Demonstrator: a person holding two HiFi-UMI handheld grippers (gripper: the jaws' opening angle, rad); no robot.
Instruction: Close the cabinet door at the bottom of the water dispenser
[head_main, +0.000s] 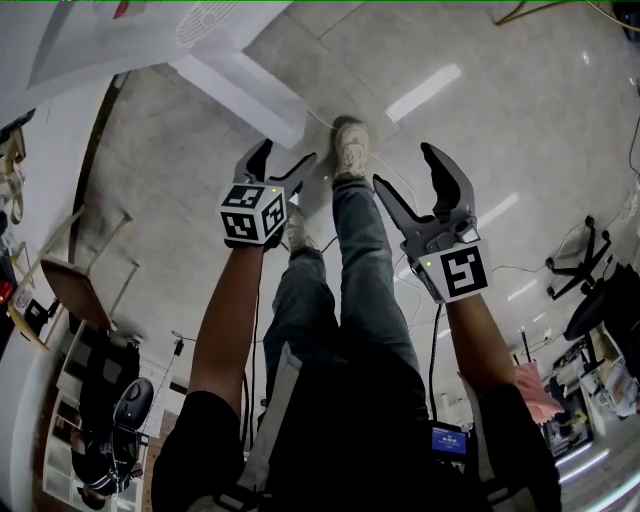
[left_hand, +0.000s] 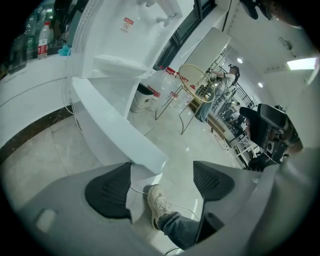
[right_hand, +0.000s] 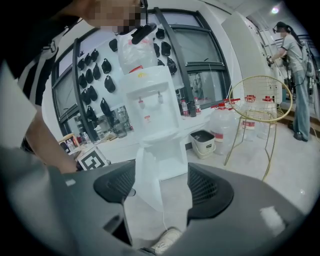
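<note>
The white water dispenser (right_hand: 150, 105) stands by the wall, seen from above at the top left of the head view (head_main: 130, 30). Its bottom cabinet door (head_main: 240, 95) stands swung out over the floor; it is a white slab (left_hand: 120, 135) in the left gripper view and a thin edge-on panel (right_hand: 147, 175) in the right gripper view. My left gripper (head_main: 286, 155) hovers open a little short of the door's free end, nothing between its pads (left_hand: 107, 190). To its right my right gripper (head_main: 404, 165) is open and empty too, the door framed between its fingers (right_hand: 210, 192).
My own leg and pale shoe (head_main: 350, 150) reach forward between the grippers, and a thin cable (left_hand: 175, 205) lies on the floor. A gold wire chair (right_hand: 255, 100), water jugs (right_hand: 220, 122) and a small bin (right_hand: 202, 142) stand right of the dispenser. Another person (right_hand: 295, 75) stands far right.
</note>
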